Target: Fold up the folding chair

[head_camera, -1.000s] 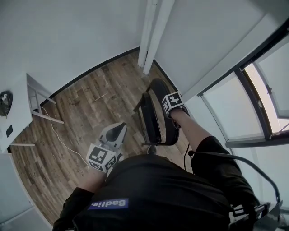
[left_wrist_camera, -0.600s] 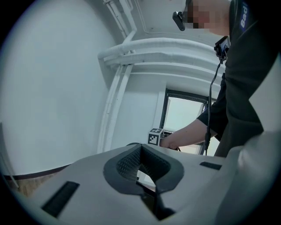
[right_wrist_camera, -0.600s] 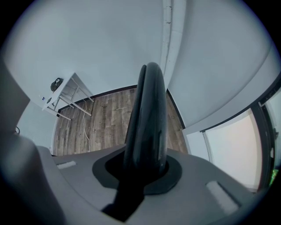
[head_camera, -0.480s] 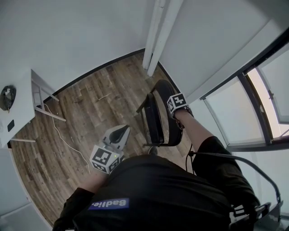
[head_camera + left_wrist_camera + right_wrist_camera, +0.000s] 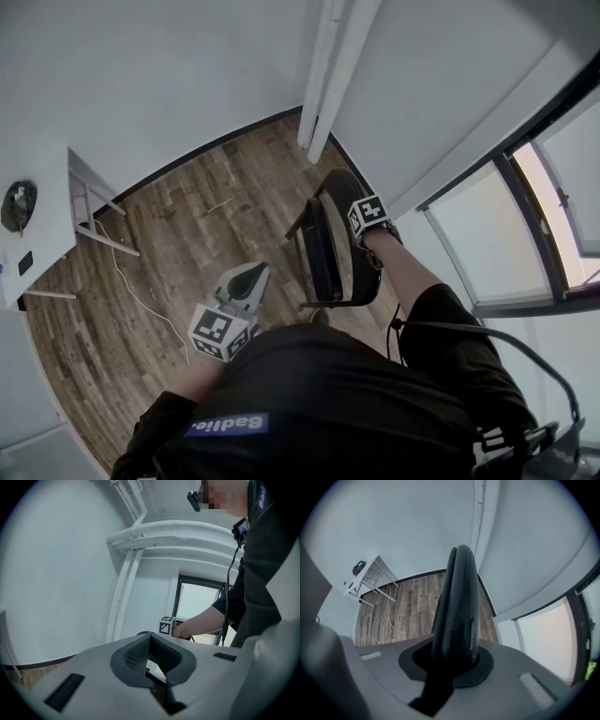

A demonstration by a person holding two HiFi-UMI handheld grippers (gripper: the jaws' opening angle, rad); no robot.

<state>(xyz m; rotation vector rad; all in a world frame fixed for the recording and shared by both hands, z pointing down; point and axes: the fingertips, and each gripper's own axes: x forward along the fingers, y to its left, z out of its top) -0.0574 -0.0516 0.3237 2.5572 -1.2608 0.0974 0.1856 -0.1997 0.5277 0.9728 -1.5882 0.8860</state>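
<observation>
Two claws in play: right claw (image 5: 453, 662) is clamped partway closed on the top edge of the black folding chair (image 5: 324, 249), which stands on the wood floor (image 5: 187, 225) by the window (image 5: 487, 234) wall, seat and back looking nearly flat together. Left claw (image 5: 246, 279) is fully closed and empty, off the chair near the person's waist. Step looks like the tail of the fold. Next move likely needs the top steadied while the frame gets pressed flush, or leaned on the wall. White pipes (image 5: 328, 75) sit in the corner just beyond; white tabletop (image 5: 42, 234) and loose cable (image 5: 141, 295) are well apart at left, so nothing seems to block
</observation>
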